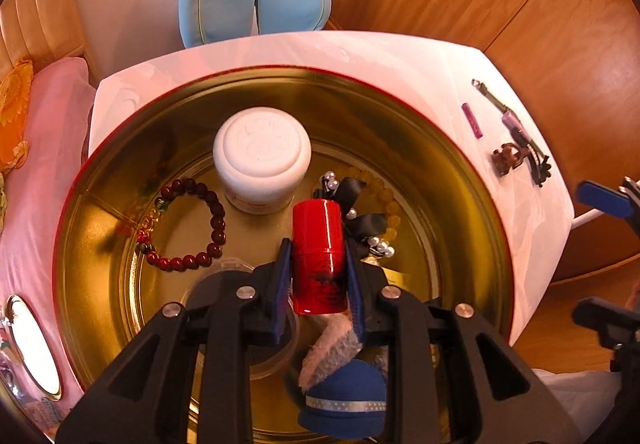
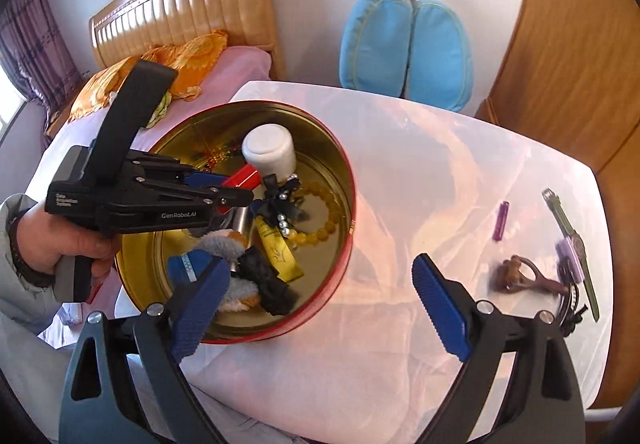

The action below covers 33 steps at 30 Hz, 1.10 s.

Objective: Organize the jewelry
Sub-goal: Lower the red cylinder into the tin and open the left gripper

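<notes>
Left gripper [image 1: 318, 272]: blue pads clamped on a glossy red cylindrical container [image 1: 318, 256], held above the floor of the round gold-lined, red-rimmed tin [image 1: 480, 180]. Its lower printing is partly masked by the pads. Nearest in the tin, a blue felt hat [image 1: 344, 400] is cut off by the gripper frame. Farther in lie a dark red bead bracelet [image 1: 188, 224], a yellow bead bracelet [image 1: 390, 204] half hidden behind the container, and a white lidded jar [image 1: 262, 156]. Right gripper [image 2: 320, 308]: jaws spread wide, holding nothing, at the tin's near edge
</notes>
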Motion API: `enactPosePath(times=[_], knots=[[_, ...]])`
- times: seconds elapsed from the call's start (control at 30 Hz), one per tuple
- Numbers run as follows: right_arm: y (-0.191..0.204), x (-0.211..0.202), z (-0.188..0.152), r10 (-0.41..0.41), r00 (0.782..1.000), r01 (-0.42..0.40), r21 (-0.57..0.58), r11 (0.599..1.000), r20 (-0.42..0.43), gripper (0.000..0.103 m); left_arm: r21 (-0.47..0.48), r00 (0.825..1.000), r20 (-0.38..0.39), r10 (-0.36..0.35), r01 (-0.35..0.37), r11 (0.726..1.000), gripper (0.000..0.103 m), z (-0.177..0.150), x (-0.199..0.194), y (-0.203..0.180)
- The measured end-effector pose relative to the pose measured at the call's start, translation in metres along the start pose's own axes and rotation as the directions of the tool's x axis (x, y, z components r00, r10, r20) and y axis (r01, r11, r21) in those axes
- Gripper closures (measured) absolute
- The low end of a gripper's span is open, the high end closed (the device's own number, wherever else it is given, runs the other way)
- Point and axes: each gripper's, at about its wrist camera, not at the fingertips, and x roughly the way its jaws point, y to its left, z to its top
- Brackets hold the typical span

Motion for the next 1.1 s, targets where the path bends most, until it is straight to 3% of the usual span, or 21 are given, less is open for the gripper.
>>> enactPosePath(times=[0.17,0.23,0.4,0.57,0.73,0.97,1.1], knots=[[-0.007,-0.004,-0.006,-0.020,1.000,0.019,0.037,0.999,0.006,0.010,0.017,0.997,-0.061,0.037,-0.036,0.999,0.074,0.002,0.015,0.002],[-0.008,-0.005,-0.007,-0.023,1.000,0.022,0.044,0.999,0.008,0.010,0.005,0.997,-0.074,0.026,-0.026,1.000,0.048,0.001,0.019,0.005],[-0.009,-0.008,-0.010,-0.018,1.000,0.017,0.042,0.999,0.010,0.010,-0.001,1.000,-0.028,0.009,-0.009,1.000,0.031,0.002,0.012,0.006],[-0.009,-0.007,-0.011,0.002,1.000,-0.003,0.026,1.000,0.019,0.008,-0.013,1.000,0.023,0.008,-0.008,1.000,0.029,0.001,-0.004,0.003],[-0.025,-0.022,-0.015,0.015,0.995,-0.016,0.013,1.000,0.102,0.005,-0.030,0.996,0.092,-0.010,0.013,0.999,0.029,0.000,-0.023,-0.018],[-0.097,-0.065,-0.035,0.080,0.962,-0.095,0.048,0.994,0.262,0.004,-0.110,0.972,0.235,-0.026,0.053,0.992,0.029,0.003,-0.050,-0.071],[-0.155,-0.087,-0.055,0.066,0.951,-0.088,0.058,0.994,0.302,0.004,-0.140,0.971,0.235,-0.031,0.065,0.988,0.028,0.006,-0.046,-0.119]])
